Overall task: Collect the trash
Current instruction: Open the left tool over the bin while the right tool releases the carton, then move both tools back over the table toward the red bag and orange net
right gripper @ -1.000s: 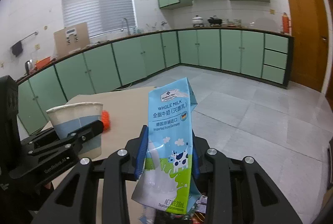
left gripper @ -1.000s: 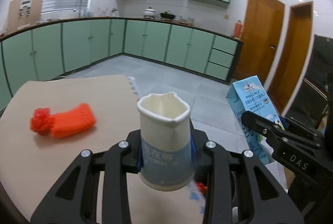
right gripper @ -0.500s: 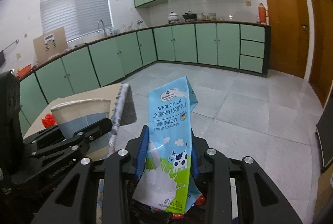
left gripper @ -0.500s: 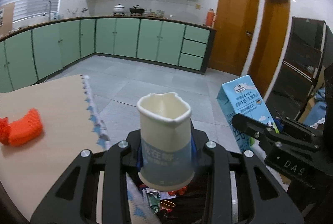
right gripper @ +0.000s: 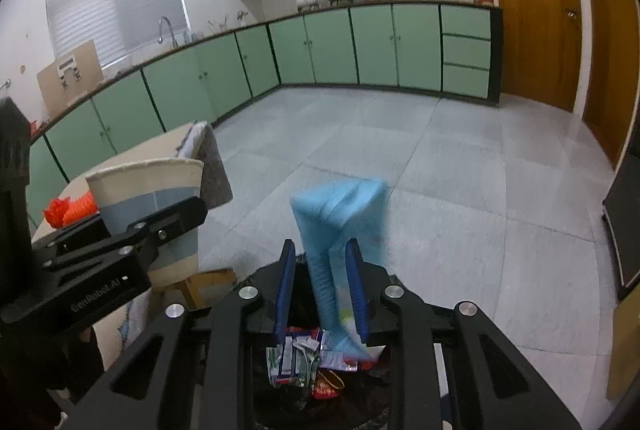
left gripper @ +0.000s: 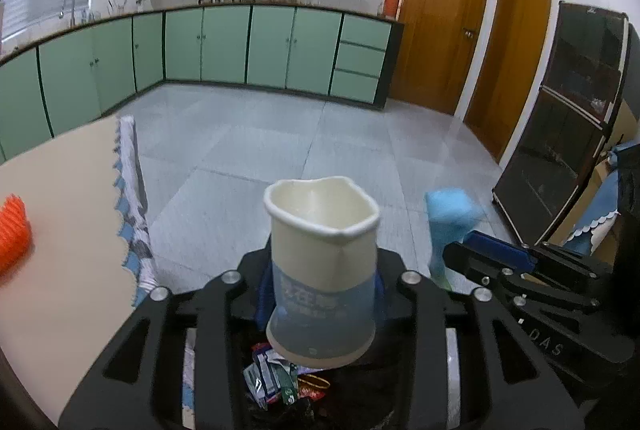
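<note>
Milk carton (right gripper: 340, 230), blue and motion-blurred, sits between right fingers (right gripper: 353, 270).

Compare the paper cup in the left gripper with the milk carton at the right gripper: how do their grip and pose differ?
The paper cup stands upright and sharp, squeezed in the shut left gripper. The milk carton is motion-blurred and tilted, with the right gripper spread and gaps beside it, apparently released. The cup is cream and grey-blue, the carton bright blue. Both hang above the trash bin.
</note>
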`<state>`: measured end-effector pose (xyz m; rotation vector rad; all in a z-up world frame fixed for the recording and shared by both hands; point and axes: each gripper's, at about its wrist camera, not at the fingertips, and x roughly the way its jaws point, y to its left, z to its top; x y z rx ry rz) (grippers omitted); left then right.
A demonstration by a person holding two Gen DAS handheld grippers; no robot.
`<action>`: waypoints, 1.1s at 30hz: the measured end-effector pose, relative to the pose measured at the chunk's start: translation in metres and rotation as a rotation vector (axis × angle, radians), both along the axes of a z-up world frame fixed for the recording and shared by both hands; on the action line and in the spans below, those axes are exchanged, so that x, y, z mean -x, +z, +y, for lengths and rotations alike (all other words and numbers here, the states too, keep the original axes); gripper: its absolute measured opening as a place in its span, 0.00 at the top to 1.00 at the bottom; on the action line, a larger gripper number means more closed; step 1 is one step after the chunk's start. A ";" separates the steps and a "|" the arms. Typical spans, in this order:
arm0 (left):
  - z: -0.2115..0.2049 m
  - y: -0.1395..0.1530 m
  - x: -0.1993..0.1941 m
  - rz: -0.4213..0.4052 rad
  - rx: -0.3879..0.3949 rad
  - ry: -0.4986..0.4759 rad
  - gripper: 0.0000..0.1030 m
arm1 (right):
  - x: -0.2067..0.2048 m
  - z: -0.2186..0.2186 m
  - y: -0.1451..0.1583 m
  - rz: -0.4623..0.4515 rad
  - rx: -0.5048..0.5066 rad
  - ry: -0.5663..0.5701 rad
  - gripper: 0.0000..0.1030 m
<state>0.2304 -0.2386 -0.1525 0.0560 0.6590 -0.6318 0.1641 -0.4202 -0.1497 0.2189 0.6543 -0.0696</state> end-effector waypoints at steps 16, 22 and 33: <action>0.026 0.017 -0.005 -0.003 0.063 0.035 0.30 | 0.007 -0.015 -0.003 0.003 0.002 -0.063 0.37; 0.059 0.040 0.004 -0.068 0.068 0.104 0.23 | 0.014 -0.004 0.014 -0.044 0.036 -0.076 0.14; 0.171 0.068 0.012 -0.145 0.048 0.333 0.18 | 0.002 0.068 0.040 -0.124 0.050 0.050 0.12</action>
